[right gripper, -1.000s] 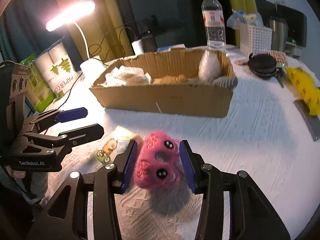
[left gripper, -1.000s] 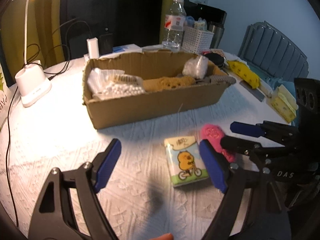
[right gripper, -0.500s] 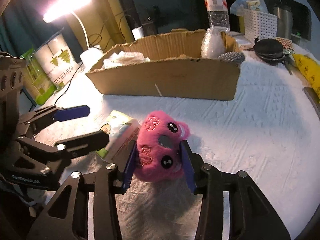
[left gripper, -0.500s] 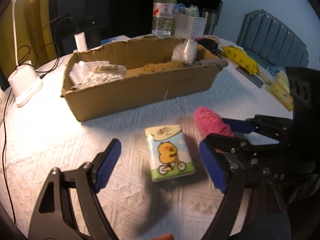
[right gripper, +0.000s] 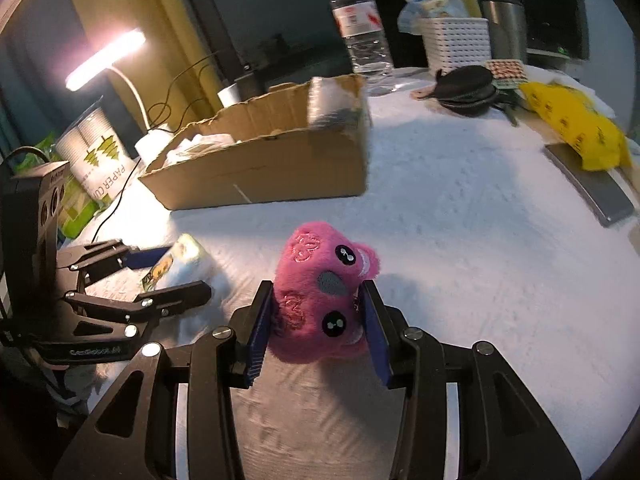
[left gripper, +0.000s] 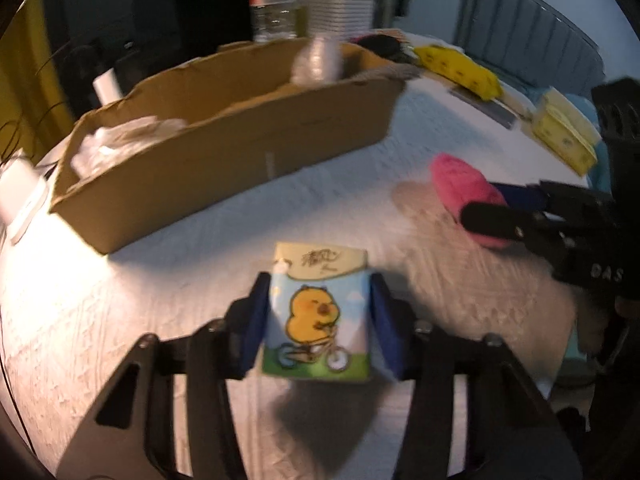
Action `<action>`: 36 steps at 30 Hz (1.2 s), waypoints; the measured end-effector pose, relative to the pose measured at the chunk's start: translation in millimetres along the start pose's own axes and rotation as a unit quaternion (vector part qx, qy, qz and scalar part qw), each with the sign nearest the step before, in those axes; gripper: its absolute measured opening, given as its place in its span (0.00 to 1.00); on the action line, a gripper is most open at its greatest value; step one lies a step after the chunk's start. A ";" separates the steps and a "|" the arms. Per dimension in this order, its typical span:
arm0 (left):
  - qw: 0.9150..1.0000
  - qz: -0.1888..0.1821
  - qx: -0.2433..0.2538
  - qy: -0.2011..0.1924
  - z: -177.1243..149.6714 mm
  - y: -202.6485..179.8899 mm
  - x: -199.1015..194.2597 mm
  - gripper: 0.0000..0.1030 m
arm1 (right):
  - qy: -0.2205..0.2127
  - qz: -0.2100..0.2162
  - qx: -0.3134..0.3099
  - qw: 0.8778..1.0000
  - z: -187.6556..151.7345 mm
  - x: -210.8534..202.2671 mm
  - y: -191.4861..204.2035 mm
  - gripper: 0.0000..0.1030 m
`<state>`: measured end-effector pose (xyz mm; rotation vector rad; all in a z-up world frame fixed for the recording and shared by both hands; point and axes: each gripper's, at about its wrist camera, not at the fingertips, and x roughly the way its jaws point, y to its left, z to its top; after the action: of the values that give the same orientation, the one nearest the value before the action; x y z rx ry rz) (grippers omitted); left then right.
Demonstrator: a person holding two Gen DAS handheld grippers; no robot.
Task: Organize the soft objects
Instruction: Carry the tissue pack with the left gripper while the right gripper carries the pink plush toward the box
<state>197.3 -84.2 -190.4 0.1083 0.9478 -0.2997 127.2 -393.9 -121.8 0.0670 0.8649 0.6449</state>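
My left gripper (left gripper: 320,320) is shut on a tissue pack (left gripper: 318,316) printed with a yellow chick on a bicycle, just above the white tablecloth. My right gripper (right gripper: 320,320) is shut on a pink plush toy (right gripper: 324,296) with black eyes. The plush (left gripper: 464,192) also shows at the right of the left wrist view, and the tissue pack (right gripper: 176,264) at the left of the right wrist view. An open cardboard box (left gripper: 224,148) lies beyond both; it holds plastic bags and other soft items.
A water bottle (right gripper: 362,36), a white basket (right gripper: 456,44) and a black pouch (right gripper: 468,88) stand behind the box. A yellow bag (right gripper: 576,128) and a dark flat slab (right gripper: 588,188) lie at right. A lit lamp (right gripper: 104,60) and paper cups (right gripper: 96,152) are at left.
My left gripper moved forward around the tissue pack and closed on it. My right gripper kept its hold on the pink plush and shifted to the right of the box.
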 end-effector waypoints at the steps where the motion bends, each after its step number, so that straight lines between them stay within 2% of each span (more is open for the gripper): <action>1: 1.000 -0.004 0.008 -0.002 0.8 -4.3 -1.1 0.46 | -0.001 0.000 0.002 1.000 -0.4 -1.7 -2.3 0.44; 5: 1.000 -0.012 0.026 -0.010 6.5 -16.7 -6.6 0.46 | -0.011 0.003 0.000 1.000 2.2 -7.2 -2.7 0.44; 11: 0.999 -0.013 0.019 -0.034 17.6 -15.0 -21.6 0.46 | -0.029 0.009 -0.008 1.000 11.8 -16.3 1.7 0.44; 22: 0.998 -0.017 0.019 -0.048 29.0 -17.6 -30.3 0.46 | -0.044 0.023 -0.016 0.999 29.0 -17.8 3.8 0.44; 30: 0.998 -0.002 0.011 -0.068 53.2 -9.1 -33.8 0.46 | -0.067 0.036 -0.022 0.997 45.2 -26.4 -4.3 0.44; 36: 0.995 0.016 -0.010 -0.102 76.5 8.8 -41.9 0.46 | -0.079 0.033 -0.019 0.996 58.8 -26.3 -14.2 0.44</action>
<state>236.9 -84.2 -112.2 0.0732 0.7450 -0.2672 164.6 -408.4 -69.4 0.1119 0.6997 0.7075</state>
